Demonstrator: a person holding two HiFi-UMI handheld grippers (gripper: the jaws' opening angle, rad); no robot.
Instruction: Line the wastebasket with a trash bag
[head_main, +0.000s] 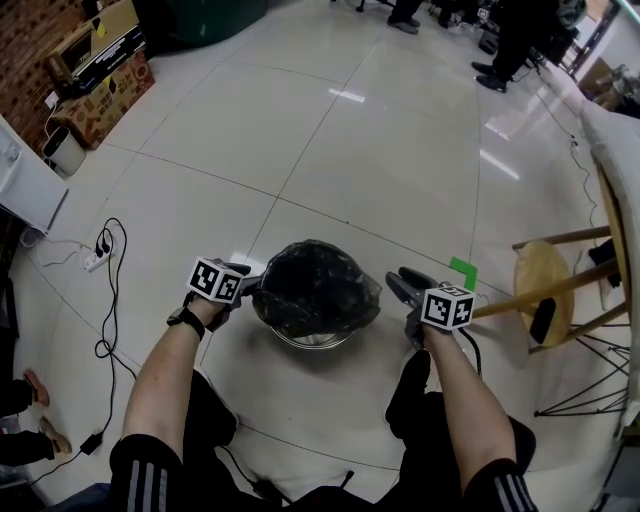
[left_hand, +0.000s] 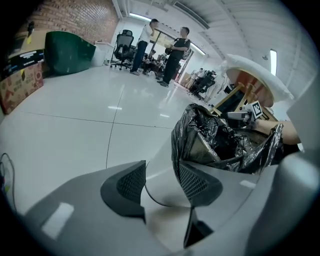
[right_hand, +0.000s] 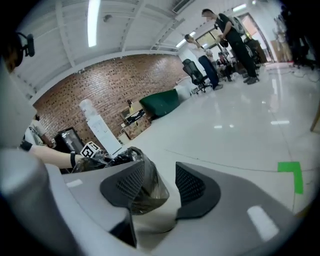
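A round steel wastebasket (head_main: 312, 341) stands on the floor in front of me, with a black trash bag (head_main: 315, 285) draped over its mouth. My left gripper (head_main: 248, 286) is at the basket's left rim. In the left gripper view its jaws (left_hand: 162, 182) stand apart, the bare steel wall (left_hand: 159, 167) shows between them, and the bag's edge (left_hand: 176, 150) lies against the right pad without being pinched. My right gripper (head_main: 400, 287) hangs a little to the right of the basket, off the bag. Its jaws (right_hand: 160, 182) are open and empty, with the bagged basket (right_hand: 145, 187) beyond the left pad.
A green tape mark (head_main: 463, 270) is on the tiles right of the basket, and a wooden stool (head_main: 545, 272) stands further right. A power strip with a black cable (head_main: 98, 260) lies at the left. Cardboard boxes (head_main: 100, 88) sit by the brick wall. People stand far off.
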